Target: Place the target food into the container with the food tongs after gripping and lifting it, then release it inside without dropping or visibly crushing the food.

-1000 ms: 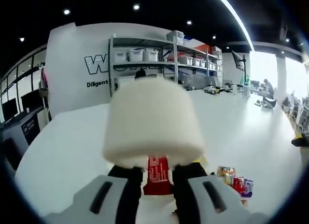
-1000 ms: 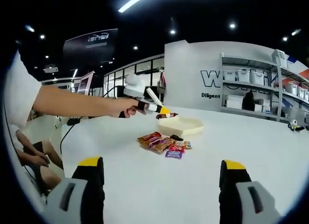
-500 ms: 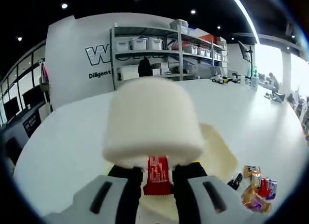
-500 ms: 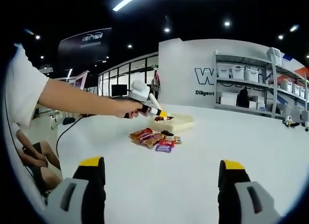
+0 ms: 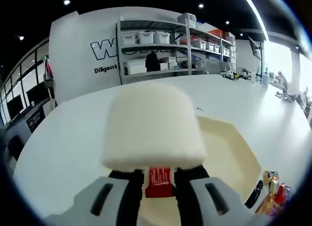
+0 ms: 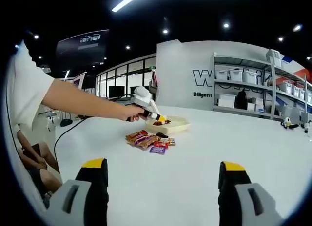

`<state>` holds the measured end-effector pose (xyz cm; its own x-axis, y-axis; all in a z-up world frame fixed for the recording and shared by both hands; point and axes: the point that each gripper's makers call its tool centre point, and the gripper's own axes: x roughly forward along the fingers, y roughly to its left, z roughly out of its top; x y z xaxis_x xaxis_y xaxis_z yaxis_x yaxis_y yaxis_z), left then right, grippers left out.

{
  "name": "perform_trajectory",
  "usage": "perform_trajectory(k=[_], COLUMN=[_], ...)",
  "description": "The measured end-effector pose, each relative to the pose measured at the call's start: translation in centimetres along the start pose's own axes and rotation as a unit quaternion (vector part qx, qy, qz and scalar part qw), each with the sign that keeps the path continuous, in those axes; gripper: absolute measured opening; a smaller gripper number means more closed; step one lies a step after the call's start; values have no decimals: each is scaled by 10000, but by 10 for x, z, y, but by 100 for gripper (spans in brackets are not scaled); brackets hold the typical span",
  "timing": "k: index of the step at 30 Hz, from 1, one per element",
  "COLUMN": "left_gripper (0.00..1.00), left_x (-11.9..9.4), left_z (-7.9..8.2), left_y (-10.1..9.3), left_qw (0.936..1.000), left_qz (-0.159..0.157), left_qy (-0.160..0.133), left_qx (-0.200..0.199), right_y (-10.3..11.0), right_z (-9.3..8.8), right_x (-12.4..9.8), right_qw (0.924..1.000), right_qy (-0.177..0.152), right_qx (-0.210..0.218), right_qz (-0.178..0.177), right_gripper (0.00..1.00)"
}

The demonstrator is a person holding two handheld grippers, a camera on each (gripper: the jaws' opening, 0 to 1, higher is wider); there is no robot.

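Red-wrapped snack bar [image 5: 158, 181] is clamped in the left tool [image 5: 158, 184], directly above the cream container [image 5: 229, 153]; right tool [image 6: 163, 187] is wide open, empty.

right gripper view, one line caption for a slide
Left claw holds a red snack bar over the cream tray; right claw open.

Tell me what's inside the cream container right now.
In the left gripper view the cream container shows a bare floor where visible. The left gripper holds a red-wrapped snack over its near edge. The gripper's white block and jaws cover the container's near-left part.
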<state>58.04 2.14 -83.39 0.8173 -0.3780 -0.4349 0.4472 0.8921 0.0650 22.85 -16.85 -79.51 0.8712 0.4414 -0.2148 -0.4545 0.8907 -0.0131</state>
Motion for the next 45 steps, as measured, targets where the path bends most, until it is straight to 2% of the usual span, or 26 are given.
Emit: perform_trajectory(k=[9, 12, 19, 23, 28, 38, 45], left_gripper=[27, 28, 28, 28, 28, 28, 27], left_x=[1, -2, -16, -29, -46, -82, -110], left_z=[1, 0, 16, 28, 35, 26, 15], left_y=[6, 3, -5, -9, -14, -28, -36], left_qw=[10000, 9999, 9993, 9985, 9975, 9952, 9937], left_qz=[51, -93, -222, -319, -444, -685, -861], left_qy=[-12, -19, -264, -410, -551, -638, -667], left_qx=[46, -61, 139, 155, 91, 299, 273], right_y=[-6, -7, -2, 2, 11, 30, 46], right_z=[-3, 0, 2, 5, 9, 12, 11], right_x=[-8, -9, -8, -6, -4, -3, -2], right_qw=[9999, 9999, 10000, 10000, 10000, 9997, 9992], right_qy=[51, 31, 9, -37, -82, -117, -115], right_qx=[43, 40, 14, 31, -5, -53, -83], right_qz=[-100, -112, -85, -42, 52, 230, 377], right_gripper=[93, 93, 92, 92, 91, 90, 88])
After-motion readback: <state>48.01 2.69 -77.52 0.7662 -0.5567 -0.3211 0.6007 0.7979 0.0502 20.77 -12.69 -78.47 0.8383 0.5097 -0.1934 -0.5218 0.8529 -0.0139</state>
